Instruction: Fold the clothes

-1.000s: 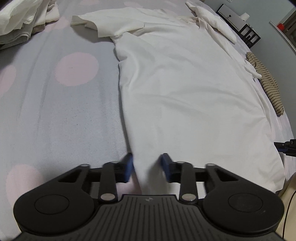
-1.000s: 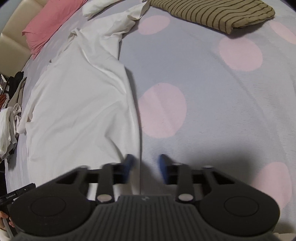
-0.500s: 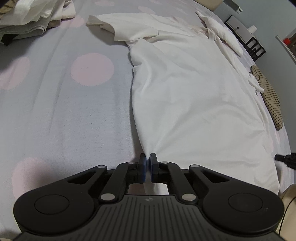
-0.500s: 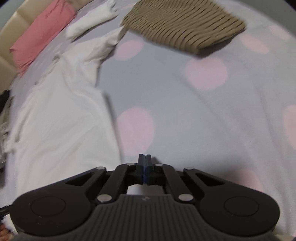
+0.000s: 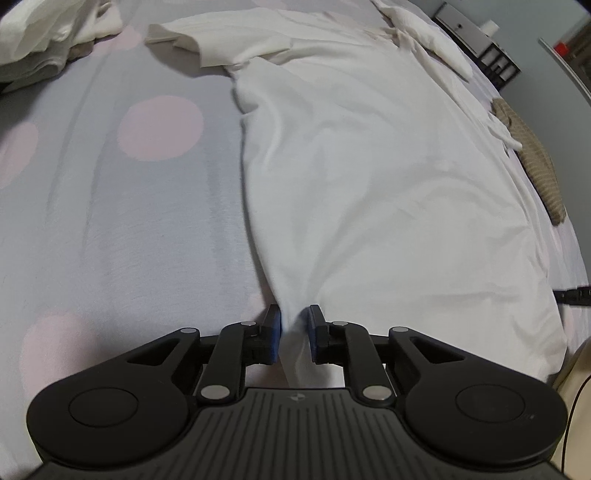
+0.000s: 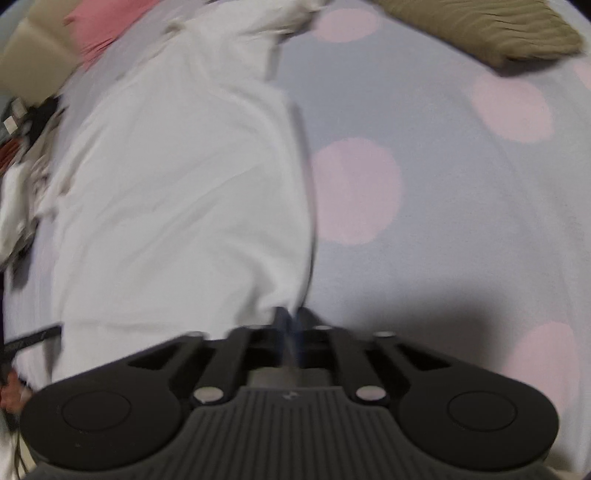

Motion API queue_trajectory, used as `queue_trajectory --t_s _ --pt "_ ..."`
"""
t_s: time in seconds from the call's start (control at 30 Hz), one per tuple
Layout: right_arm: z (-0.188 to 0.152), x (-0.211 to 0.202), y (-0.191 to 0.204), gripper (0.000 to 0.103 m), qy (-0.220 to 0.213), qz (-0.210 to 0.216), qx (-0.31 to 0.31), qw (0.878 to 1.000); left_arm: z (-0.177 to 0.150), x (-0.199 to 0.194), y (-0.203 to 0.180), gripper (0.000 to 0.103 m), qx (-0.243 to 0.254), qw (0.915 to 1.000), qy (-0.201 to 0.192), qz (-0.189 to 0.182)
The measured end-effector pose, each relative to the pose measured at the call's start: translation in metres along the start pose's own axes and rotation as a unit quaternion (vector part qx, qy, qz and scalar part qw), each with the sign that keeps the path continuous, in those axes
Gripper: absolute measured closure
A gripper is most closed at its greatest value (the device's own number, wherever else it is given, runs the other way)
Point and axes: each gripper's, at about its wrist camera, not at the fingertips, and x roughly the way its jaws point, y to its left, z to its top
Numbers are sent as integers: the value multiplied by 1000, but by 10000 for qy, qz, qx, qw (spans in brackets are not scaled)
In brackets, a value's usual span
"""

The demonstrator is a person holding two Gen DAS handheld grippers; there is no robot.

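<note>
Nearest you, your left gripper (image 5: pixel 294 334) has a bunched corner of the white shirt (image 5: pixel 369 177) between its blue pads (image 5: pixel 275 338); its jaws have just been opening a little, yet the cloth is gathered and pulled taut there, so it looks gripped. Your right gripper (image 6: pixel 291 325) is closed tight on the hem's other corner, though that view is blurred.

Beyond them the shirt lies spread flat on the dotted bedsheet (image 5: pixel 110 203), sleeves out, no fold made; everything is left to do. The folded striped garment (image 6: pixel 480 26) sits far off.

A second ago both jaws stood apart, astride the hem; now both corners are taken and the cloth tents toward your left pads.
</note>
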Motion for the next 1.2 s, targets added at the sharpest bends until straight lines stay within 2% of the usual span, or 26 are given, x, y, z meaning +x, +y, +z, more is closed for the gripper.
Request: queue_trajectory --t_s 0.03,0.2,0.27,0.43,0.53,0.6,0.63,0.67,0.7,0.77,0.83,0.9,1.0,1.2 --pt "0 1 2 103 -8 17 -70 10000 0 1 -2 91 53 10000 -4 20" --pt "5 -14 -2 103 -466 -482 101 9977 -2 -1 -1 91 112 9999 -36 47" --pt "7 -22 -8 103 -514 -399 263 9975 -2 -1 -2 91 140 9999 -32 71" --pt "6 -25 -13 103 -439 -472 235 9976 -1 -1 -3 91 117 9999 -30 71" --pt "9 -15 -15 101 -271 -655 202 9973 0 -3 2 91 -29 10000 -23 48" --pt "10 -10 -14 92 -213 -785 275 9963 4 -6 8 84 -245 9996 -58 121" --pt "12 -15 -17 75 -391 -811 439 9950 6 -10 11 81 -354 9991 -162 156" --pt "15 -23 -20 53 -710 -869 609 9918 9 -14 14 72 -460 9983 -302 188" --pt "17 -30 -22 52 -1010 -894 743 9881 12 -18 17 59 -566 9972 -442 219" --pt "26 -34 -27 53 -1277 -590 793 9869 20 -20 19 52 -630 9960 -629 21" --pt "37 -25 -29 54 -1246 -259 919 9876 29 -20 21 53 -667 9943 -799 -222" --pt "48 -12 -28 54 -1182 -59 1007 9879 37 -11 21 53 -727 9942 -782 -136" --pt "60 9 -13 54 -1102 -268 876 9897 47 3 19 53 -749 9945 -723 68" --pt "73 24 -1 66 -1430 -323 638 9871 63 21 6 53 -368 9956 -807 300"
